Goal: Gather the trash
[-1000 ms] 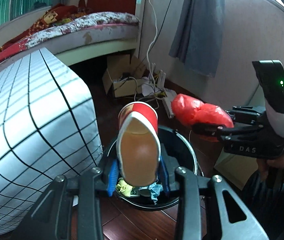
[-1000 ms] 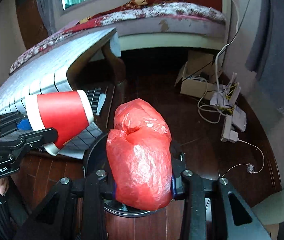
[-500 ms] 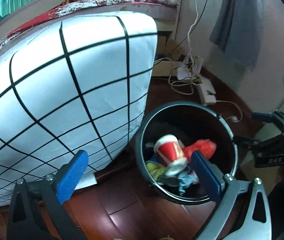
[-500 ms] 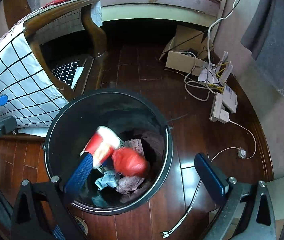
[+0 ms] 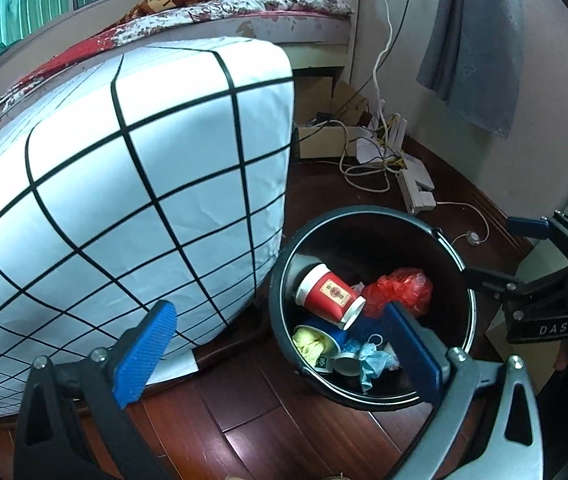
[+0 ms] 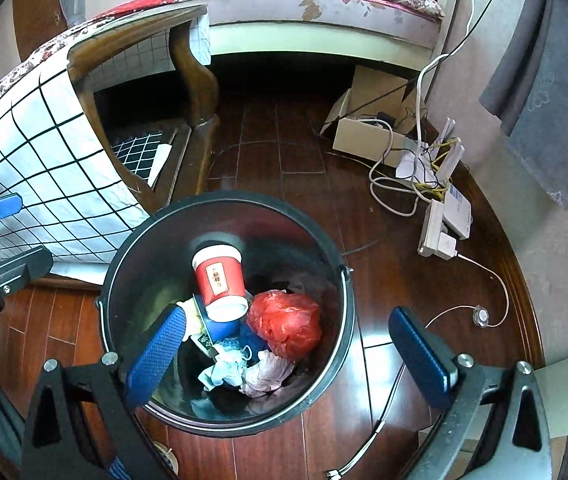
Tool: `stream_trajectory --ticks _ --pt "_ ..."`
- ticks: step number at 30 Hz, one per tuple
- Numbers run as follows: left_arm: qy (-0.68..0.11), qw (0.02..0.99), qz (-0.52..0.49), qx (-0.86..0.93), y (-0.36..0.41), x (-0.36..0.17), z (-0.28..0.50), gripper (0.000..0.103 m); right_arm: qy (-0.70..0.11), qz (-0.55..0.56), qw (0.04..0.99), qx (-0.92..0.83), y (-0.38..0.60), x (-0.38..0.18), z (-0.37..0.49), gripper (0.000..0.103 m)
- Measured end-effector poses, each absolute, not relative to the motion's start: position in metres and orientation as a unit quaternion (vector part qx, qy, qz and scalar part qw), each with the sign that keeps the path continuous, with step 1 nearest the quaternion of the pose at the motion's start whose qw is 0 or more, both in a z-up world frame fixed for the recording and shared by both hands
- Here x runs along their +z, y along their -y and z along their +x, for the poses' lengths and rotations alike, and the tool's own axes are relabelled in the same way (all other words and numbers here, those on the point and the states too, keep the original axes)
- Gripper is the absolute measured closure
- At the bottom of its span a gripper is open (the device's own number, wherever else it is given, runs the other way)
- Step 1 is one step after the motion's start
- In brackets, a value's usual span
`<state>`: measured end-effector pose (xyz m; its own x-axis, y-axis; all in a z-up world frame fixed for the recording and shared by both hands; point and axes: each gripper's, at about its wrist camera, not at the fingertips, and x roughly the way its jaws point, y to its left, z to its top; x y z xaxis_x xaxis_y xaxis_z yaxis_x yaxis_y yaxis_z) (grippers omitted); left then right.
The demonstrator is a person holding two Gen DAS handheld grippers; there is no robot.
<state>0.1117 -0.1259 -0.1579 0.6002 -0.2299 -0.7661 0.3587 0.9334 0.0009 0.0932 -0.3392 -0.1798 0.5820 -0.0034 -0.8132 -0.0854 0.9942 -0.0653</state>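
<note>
Black plastic forms the round bin that is seen on the dark wooden floor in both views. Inside it, a red paper cup is seen lying on its side on top of other rubbish, with a crumpled red plastic bag just beside it; a blue cup, some yellow material and pale blue crumpled tissue are found beneath and around them. The left gripper is held with its jaws spread wide and nothing between the blue pads, one pad in front of the checked cloth and the other over the bin's mouth. The right gripper is likewise held wide apart and empty, with one pad over the bin's inside and the other outside its rim, above the floor. Only the right wrist view reveals the carved wooden table leg under the checked cloth, and the whole bin rim from nearly overhead. Only the left wrist view shows the grey curtain's full drop and the right gripper's body from the side, with a green light on it. A cardboard box, white cables and a power strip are seen near the wall in both views, and the bed behind.
</note>
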Motion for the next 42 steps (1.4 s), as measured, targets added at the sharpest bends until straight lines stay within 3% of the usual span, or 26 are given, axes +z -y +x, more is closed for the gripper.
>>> stream_trajectory --ticks 23,42 --pt "-0.385 0.907 0.069 -0.157 0.112 -0.126 0.099 0.000 -0.429 -0.043 0.902 0.014 0.323 -0.147 0.077 0.001" --pt "-0.360 0.927 0.049 -0.097 0.061 -0.064 0.079 0.001 -0.392 -0.046 0.919 0.003 0.266 -0.056 0.060 0.001"
